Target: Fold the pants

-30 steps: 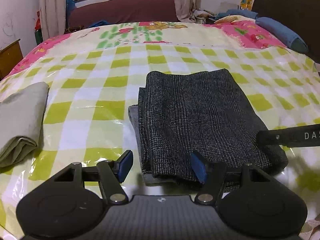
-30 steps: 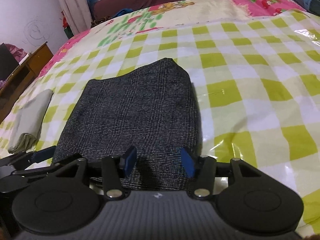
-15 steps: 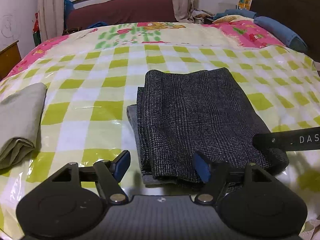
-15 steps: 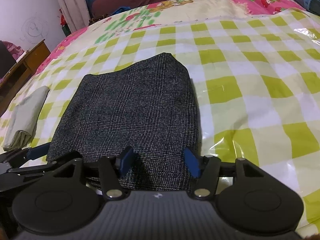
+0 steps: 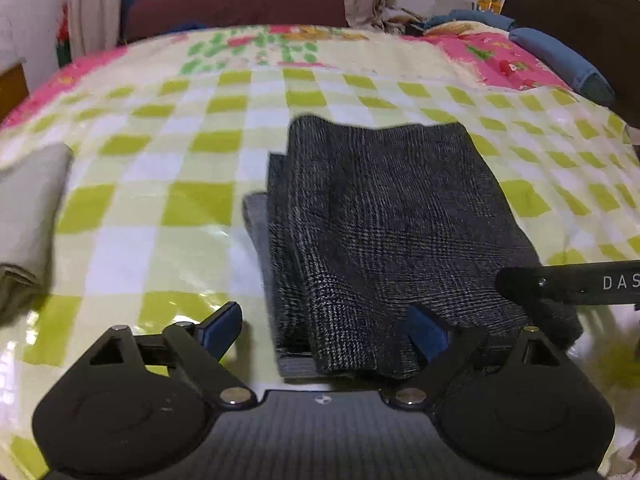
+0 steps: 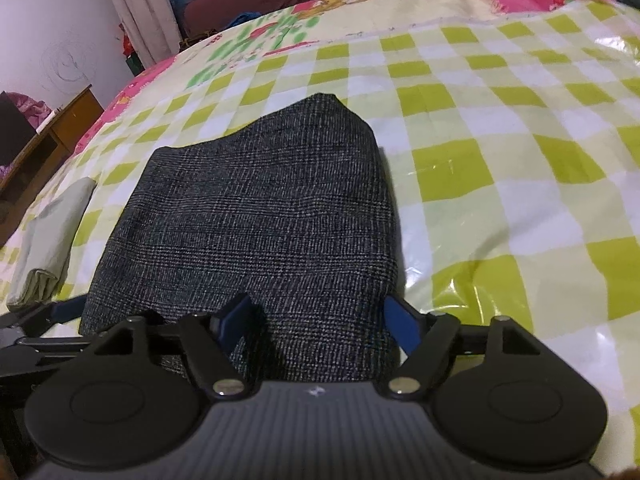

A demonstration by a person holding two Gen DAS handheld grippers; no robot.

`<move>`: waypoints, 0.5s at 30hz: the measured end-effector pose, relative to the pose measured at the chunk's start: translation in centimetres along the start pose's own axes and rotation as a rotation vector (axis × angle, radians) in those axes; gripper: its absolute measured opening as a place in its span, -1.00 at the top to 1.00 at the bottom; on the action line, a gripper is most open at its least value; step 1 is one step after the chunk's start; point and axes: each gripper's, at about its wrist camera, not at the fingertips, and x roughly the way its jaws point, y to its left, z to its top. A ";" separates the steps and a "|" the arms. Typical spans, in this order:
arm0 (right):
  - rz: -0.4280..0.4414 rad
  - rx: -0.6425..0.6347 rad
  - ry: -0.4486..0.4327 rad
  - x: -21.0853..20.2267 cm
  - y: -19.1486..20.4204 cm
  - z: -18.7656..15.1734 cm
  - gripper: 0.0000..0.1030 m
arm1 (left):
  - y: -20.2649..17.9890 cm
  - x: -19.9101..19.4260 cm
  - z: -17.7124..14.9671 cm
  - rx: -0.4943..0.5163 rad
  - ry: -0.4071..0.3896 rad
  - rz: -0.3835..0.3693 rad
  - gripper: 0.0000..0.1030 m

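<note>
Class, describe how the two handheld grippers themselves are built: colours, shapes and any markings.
Left gripper and right gripper match: ribbed dark grey body, two round black discs, black linkage arms with silver pivot pins, blue finger pads. White letters "DAS" mark the right gripper's side in the left view.

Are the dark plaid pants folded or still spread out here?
Folded. The pants lie as a compact rectangle on the checked bed cover, with stacked layer edges showing along their left side. Neither gripper holds them.
</note>
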 end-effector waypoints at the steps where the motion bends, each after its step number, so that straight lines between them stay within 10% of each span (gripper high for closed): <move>1: 0.009 0.001 0.002 -0.1 -0.2 0.0 -0.40 | 0.0 0.3 0.0 -0.005 0.010 -0.019 -0.96; 7: 0.052 0.024 0.024 -1.4 -2.1 0.4 0.15 | -3.4 0.7 0.2 0.114 -0.008 0.024 -0.94; 15: 0.031 0.101 0.013 -3.9 -7.4 2.1 0.25 | -10.5 1.9 3.6 0.243 -0.039 -0.050 -0.94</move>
